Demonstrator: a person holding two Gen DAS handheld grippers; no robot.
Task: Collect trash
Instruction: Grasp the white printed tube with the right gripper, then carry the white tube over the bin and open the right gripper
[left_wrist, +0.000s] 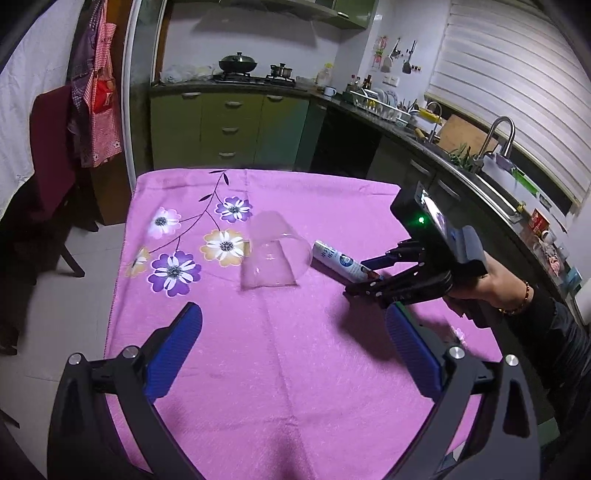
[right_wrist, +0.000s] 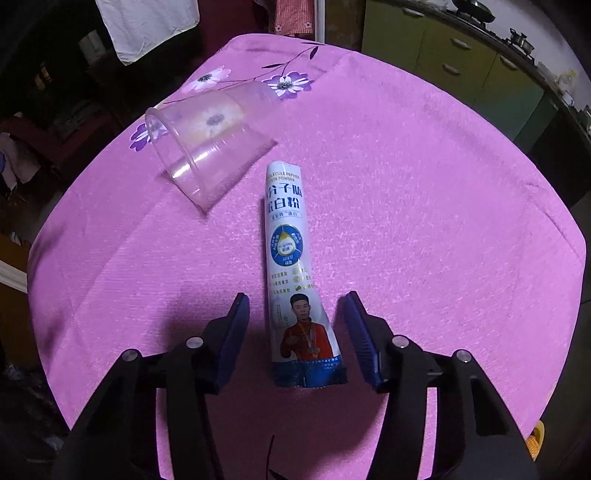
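Blue-padded right fingers half-spread astride the powder sachet, not touching; left fingers wide apart, empty.

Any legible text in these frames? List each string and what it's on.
"ECULE PEPTIDE" / "TIN POWDER": top of the white stick sachet, first letters cut off by its curve.
"分子肽" / "蛋白粉": large blue characters below, partly wrapped out of sight.
Round badge and small print lower down: too small to read.
Clear plastic cup: no text.

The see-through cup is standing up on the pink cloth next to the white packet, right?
Not quite. The cup is lying on its side, not standing, as the right wrist view shows. It is on the pink cloth beside the white packet.
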